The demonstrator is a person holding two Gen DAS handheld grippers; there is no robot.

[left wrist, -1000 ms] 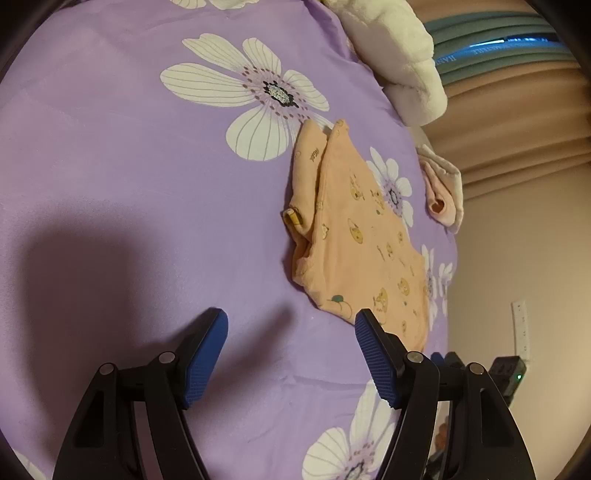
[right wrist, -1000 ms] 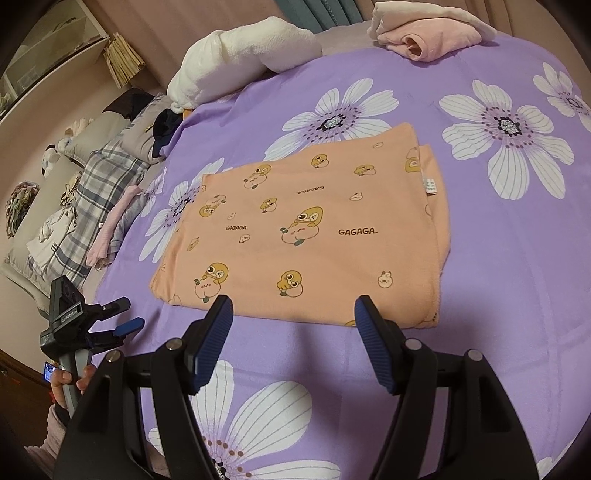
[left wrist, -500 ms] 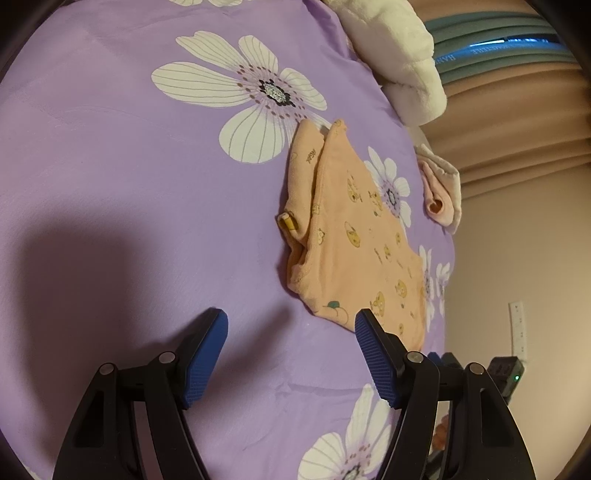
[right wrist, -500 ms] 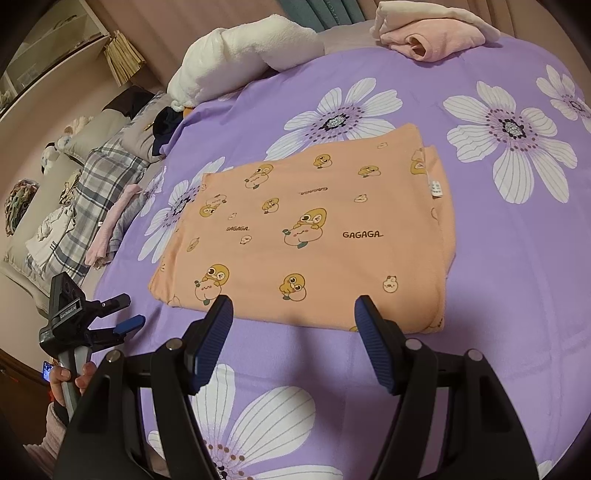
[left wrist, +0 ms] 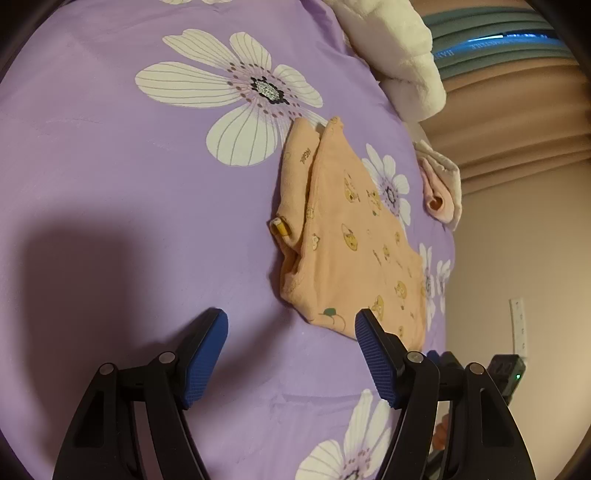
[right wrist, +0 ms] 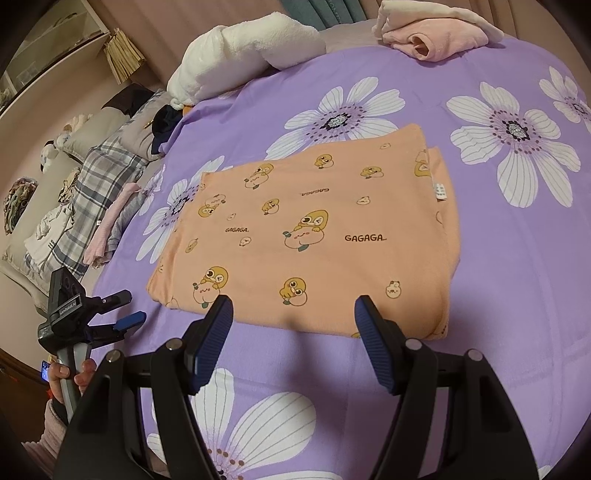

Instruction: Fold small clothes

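Observation:
An orange garment (right wrist: 310, 236) with cartoon duck prints and "GAGAGA" text lies folded flat on the purple flowered bedspread (right wrist: 517, 295). It also shows in the left wrist view (left wrist: 351, 240), seen from its side. My right gripper (right wrist: 293, 314) is open and empty, its blue pads hovering just over the garment's near edge. My left gripper (left wrist: 291, 325) is open and empty, above the bedspread (left wrist: 110, 184) just short of the garment's corner. The left gripper also shows in the right wrist view (right wrist: 118, 314), held off the bed's left edge.
A folded pink garment (right wrist: 436, 33) lies at the far edge of the bed, with a white fluffy blanket (right wrist: 240, 55) to its left. A pile of plaid and grey clothes (right wrist: 92, 184) lies along the left side. A wall and curtains (left wrist: 517, 110) stand beyond the bed.
The right gripper has moved slightly closer to the garment's near edge. The left gripper view has shifted a little, with the garment now lower and nearer its pads. Both stay open.

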